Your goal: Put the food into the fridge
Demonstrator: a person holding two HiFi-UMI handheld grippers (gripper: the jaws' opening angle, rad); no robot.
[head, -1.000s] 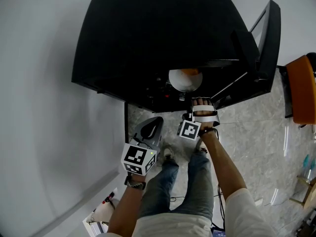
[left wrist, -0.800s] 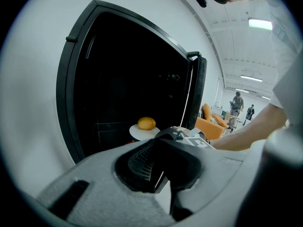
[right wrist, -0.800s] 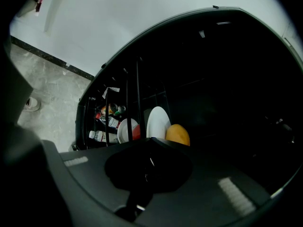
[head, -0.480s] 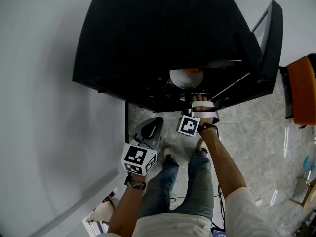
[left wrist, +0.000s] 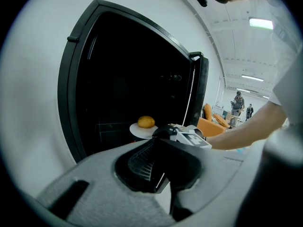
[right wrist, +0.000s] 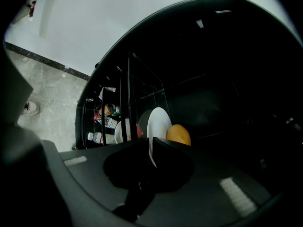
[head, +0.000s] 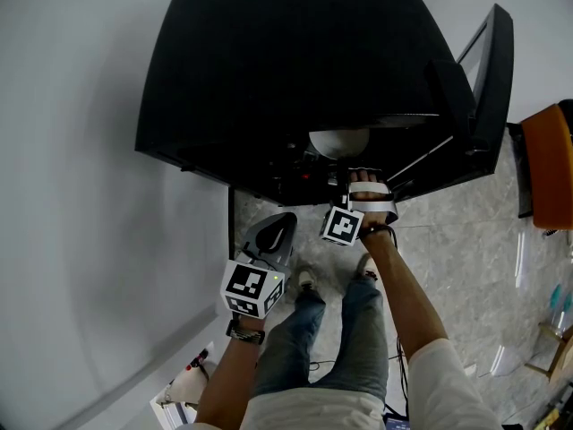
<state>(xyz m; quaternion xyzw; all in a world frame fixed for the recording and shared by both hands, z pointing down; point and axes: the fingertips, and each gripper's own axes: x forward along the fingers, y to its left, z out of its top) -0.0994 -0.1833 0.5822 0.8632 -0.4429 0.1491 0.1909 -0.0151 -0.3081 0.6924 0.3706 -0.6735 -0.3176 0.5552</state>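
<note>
As the right gripper (right wrist: 150,141) has just been cracking its jaws narrowly open, the white plate (right wrist: 158,119) rim's between them, with smooth, round orange-yellow food (right wrist: 178,135) just beyond.

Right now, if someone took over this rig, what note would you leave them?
Left gripper: shut, empty, outside the fridge.
Right gripper: reaching into the fridge; its jaws have just been opening, and the white plate has its rim between them.
Orange fruit lies on the plate, inside.
Done: food is in.
Left: back the right gripper out, probably shut the door.
</note>
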